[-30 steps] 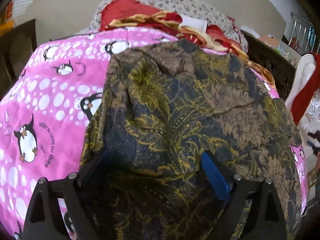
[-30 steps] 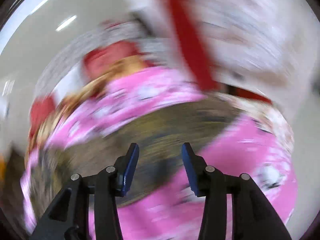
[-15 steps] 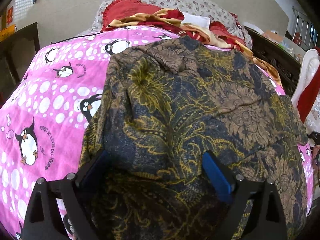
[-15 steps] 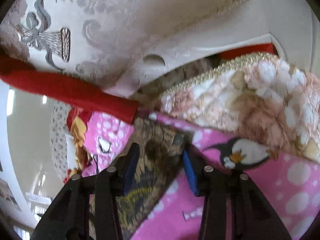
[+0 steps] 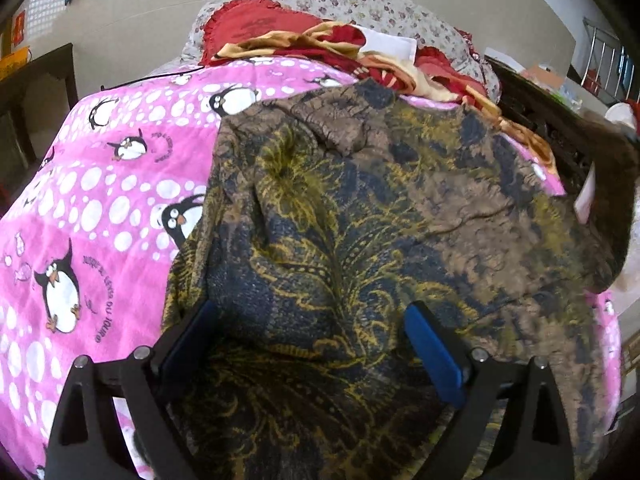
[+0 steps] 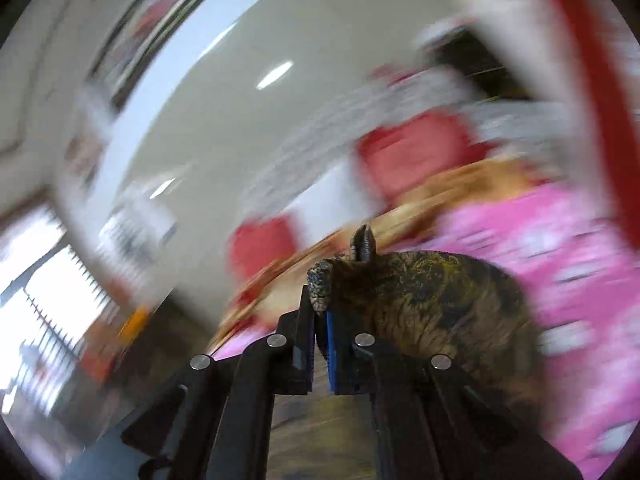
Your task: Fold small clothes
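Room: beige wall (image 5: 132,36) behind the bed; dark wooden furniture (image 5: 24,92) at the far left.
Surface: pink penguin blanket (image 5: 92,208) covers the bed, its left edge sloping away.
Far edge: red and gold bedding (image 5: 304,36) heaped against a floral pillow (image 5: 372,4).
Garment: brown, blue and yellow patterned cloth (image 5: 380,216) spread over the blanket's middle and right side, reaching the near edge.
Left gripper (image 5: 312,344): fingers spread wide, resting over the cloth, pinching nothing.
Right gripper (image 6: 319,320): fingers pressed together, pinching a fold of the cloth (image 6: 420,296); background blurred.
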